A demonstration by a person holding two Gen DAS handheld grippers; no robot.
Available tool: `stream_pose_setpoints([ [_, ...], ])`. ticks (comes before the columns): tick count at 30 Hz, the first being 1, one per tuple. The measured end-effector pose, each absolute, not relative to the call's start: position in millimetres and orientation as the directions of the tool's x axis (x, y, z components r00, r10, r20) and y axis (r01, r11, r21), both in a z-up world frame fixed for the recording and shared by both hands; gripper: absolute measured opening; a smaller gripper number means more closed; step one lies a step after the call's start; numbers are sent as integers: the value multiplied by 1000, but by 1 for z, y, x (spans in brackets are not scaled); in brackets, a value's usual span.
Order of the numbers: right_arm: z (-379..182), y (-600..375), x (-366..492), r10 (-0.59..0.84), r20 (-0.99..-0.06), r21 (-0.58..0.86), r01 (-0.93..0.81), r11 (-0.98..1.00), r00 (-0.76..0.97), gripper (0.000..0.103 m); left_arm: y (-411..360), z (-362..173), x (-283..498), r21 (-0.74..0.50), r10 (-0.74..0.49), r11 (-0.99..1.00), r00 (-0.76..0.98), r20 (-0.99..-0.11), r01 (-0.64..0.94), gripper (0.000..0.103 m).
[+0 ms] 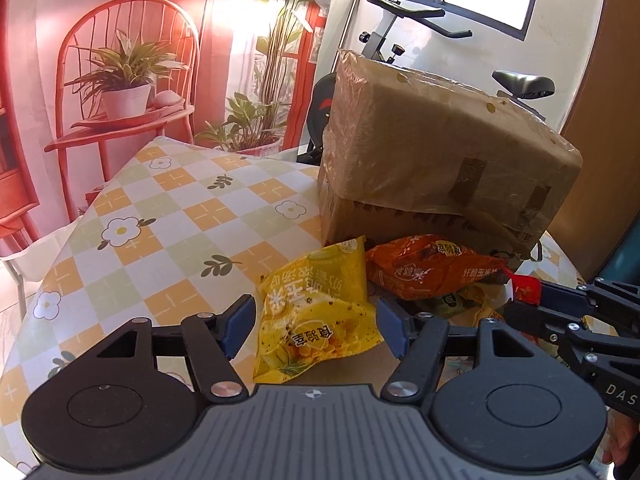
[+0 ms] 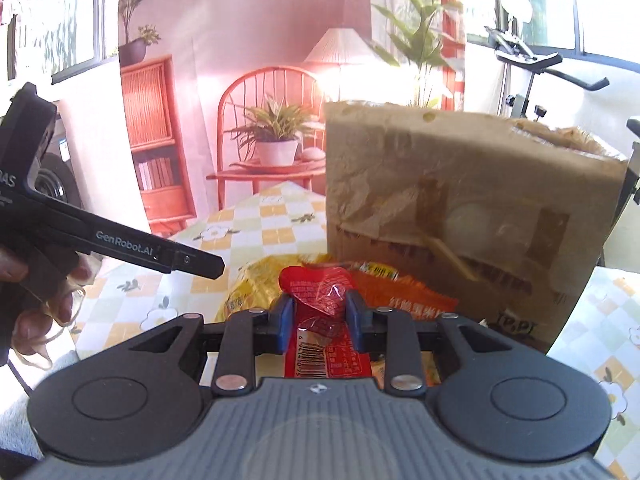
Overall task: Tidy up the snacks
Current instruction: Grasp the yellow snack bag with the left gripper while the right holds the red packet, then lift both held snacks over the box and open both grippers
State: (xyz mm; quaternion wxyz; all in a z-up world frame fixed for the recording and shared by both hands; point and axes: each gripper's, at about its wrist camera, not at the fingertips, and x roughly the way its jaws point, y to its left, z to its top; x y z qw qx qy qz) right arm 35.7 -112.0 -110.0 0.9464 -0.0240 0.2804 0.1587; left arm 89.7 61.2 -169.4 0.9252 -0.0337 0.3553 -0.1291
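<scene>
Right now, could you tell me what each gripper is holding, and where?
The right gripper pinches the red snack packet near its crimped end. The left gripper is open, holding nothing.

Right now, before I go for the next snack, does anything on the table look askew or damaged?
Yes: the upper cardboard box sits tilted and skewed on the box below, its plastic wrap crinkled and taped. The yellow and orange snack bags lie jumbled against it. The right hand-held gripper holds a red packet.
</scene>
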Motion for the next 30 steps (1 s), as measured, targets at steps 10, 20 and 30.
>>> stream_pose_setpoints([
  [10,-94,-141,35,229,-487,37,-242,969,843,29,13,-205,156,-47,-234,955,644,-729,294,83],
  [20,-100,-153,35,225,-488,77,-215,974,843,29,-15,-226,186,149,-93,925,588,-804,350,87],
  [30,-101,-154,34,224,-489,81,-212,974,843,29,11,-228,176,90,-91,957,580,-809,276,68],
])
